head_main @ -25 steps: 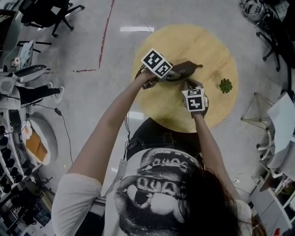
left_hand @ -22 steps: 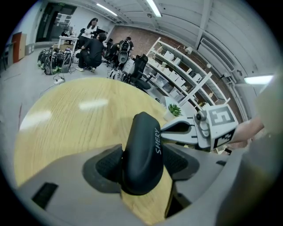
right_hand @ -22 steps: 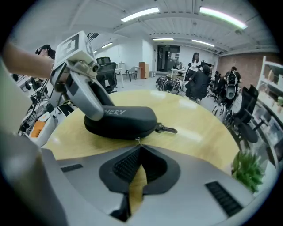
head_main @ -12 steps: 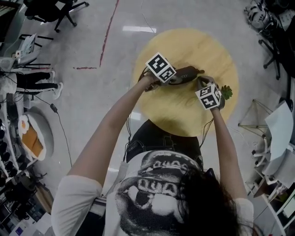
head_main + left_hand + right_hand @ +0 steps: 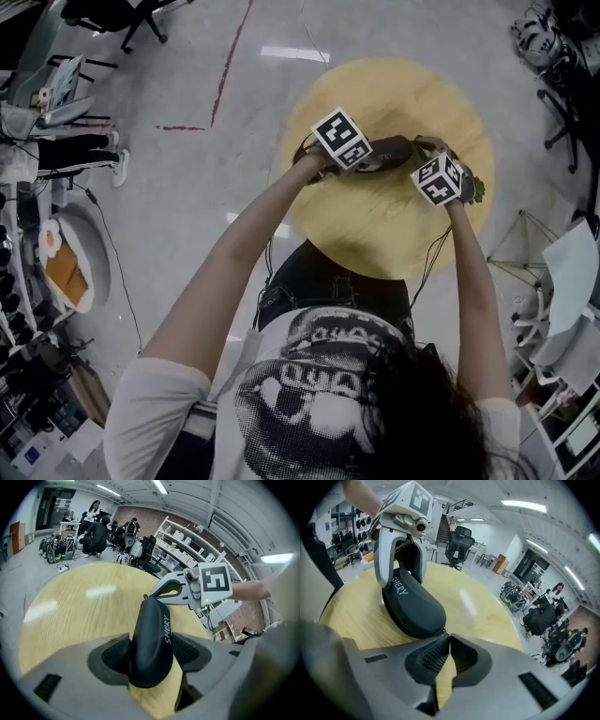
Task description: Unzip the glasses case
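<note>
A black zipped glasses case (image 5: 392,150) lies on the round wooden table (image 5: 375,234). My left gripper (image 5: 371,156) is shut across the case's left half, and its pads (image 5: 112,654) press both sides of the case (image 5: 152,634). My right gripper (image 5: 424,148) is at the case's right end. In the right gripper view the tips of that gripper (image 5: 448,638) meet on the small zipper pull (image 5: 445,630) at the end of the case (image 5: 412,606); its jaws are just beginning to open. The left gripper (image 5: 402,581) straddles the case beyond.
A small green plant (image 5: 475,188) stands at the table's right edge, just behind my right gripper. Office chairs, cables and shelving ring the table on the floor. People crouch at the far side of the room.
My right gripper has moved from the case's near side round to its right end and rolled over. The left gripper and the case have stayed put.
</note>
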`<state>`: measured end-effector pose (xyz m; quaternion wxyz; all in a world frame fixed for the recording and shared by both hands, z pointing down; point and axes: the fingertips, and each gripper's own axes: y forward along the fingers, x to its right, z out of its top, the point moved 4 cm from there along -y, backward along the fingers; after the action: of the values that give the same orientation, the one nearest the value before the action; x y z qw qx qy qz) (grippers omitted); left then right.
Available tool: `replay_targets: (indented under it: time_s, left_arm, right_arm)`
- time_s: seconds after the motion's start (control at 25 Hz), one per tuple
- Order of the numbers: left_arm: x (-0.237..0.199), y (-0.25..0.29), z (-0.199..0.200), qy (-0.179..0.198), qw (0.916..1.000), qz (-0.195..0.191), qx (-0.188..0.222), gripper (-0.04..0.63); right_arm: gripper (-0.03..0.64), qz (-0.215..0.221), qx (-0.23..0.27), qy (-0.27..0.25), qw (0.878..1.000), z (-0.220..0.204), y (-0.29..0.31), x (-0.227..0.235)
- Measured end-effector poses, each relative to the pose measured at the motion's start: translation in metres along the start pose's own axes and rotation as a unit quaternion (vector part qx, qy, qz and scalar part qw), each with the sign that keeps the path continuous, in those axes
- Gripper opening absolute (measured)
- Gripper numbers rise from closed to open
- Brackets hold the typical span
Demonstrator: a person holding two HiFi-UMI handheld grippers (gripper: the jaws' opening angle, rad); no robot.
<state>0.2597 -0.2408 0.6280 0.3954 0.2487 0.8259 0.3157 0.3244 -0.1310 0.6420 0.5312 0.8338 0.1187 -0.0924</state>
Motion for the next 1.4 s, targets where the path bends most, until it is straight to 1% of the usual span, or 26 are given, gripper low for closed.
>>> replay_targets:
  time_s: [0.12,0.24,0.4,0.48,0.52,0.56,0.68,0.72,0.8,0.88,1.0,1.08,1.16,1.2,1.24,1.4]
  left_arm:
    - [-0.002,-0.002,-0.002,-0.005,1.0000,-0.001,0.001,0.290]
    - [-0.002,-0.001,-0.002,-0.004,1.0000,-0.001,-0.001,0.290]
    - [-0.005,-0.006,-0.003,0.001,1.0000,-0.003,0.003,0.296]
    - [-0.004,-0.007,-0.006,0.008,0.9999,-0.001,0.014,0.304]
    - [-0.001,-0.006,-0.008,0.016,0.9996,0.002,0.023,0.308]
    - [0.002,-0.006,-0.009,0.028,0.9991,0.007,0.032,0.313]
    - [0.013,-0.005,-0.010,0.072,0.9943,0.034,0.070,0.314]
    - [0.015,-0.007,-0.010,0.081,0.9920,0.049,0.084,0.314]
    - [0.019,-0.014,-0.010,0.084,0.9868,0.077,0.115,0.314]
    - [0.023,-0.028,-0.009,0.073,0.9800,0.100,0.156,0.314]
    - [0.032,-0.062,-0.016,0.047,0.9643,0.129,0.226,0.311]
    - [0.040,-0.086,-0.027,0.027,0.9530,0.146,0.264,0.284]
    - [0.051,-0.102,-0.038,0.011,0.9445,0.156,0.289,0.248]
    - [0.059,-0.106,-0.043,0.008,0.9425,0.159,0.294,0.239]
    - [0.067,-0.108,-0.050,0.006,0.9423,0.159,0.295,0.233]
    - [0.106,-0.102,-0.078,0.013,0.9494,0.151,0.275,0.216]
  right_arm:
    - [0.008,0.004,-0.001,-0.031,1.000,0.007,0.004,0.001]
    - [0.008,0.002,0.004,-0.022,1.000,0.005,0.004,0.001]
    - [0.011,-0.009,0.005,0.035,0.999,0.007,0.001,-0.001]
    - [0.062,-0.017,0.005,0.078,0.997,0.005,-0.005,-0.002]
    - [0.100,-0.021,0.009,0.101,0.995,0.004,-0.010,-0.002]
    - [0.125,-0.024,0.016,0.124,0.992,0.002,-0.016,-0.003]
    - [0.133,-0.033,0.054,0.185,0.981,-0.002,-0.040,-0.011]
    - [0.133,-0.036,0.066,0.200,0.977,-0.002,-0.048,-0.016]
    - [0.132,-0.040,0.089,0.226,0.969,-0.005,-0.065,-0.027]
    - [0.129,-0.044,0.112,0.256,0.959,-0.009,-0.081,-0.041]
    - [0.123,-0.048,0.142,0.313,0.938,-0.014,-0.106,-0.068]
    - [0.120,-0.050,0.160,0.349,0.922,-0.017,-0.121,-0.087]
    - [0.110,-0.054,0.173,0.378,0.908,-0.026,-0.134,-0.104]
    - [0.106,-0.057,0.177,0.388,0.902,-0.031,-0.140,-0.112]
    - [0.103,-0.060,0.180,0.396,0.898,-0.035,-0.147,-0.120]
    - [0.083,-0.069,0.192,0.413,0.888,-0.044,-0.177,-0.151]
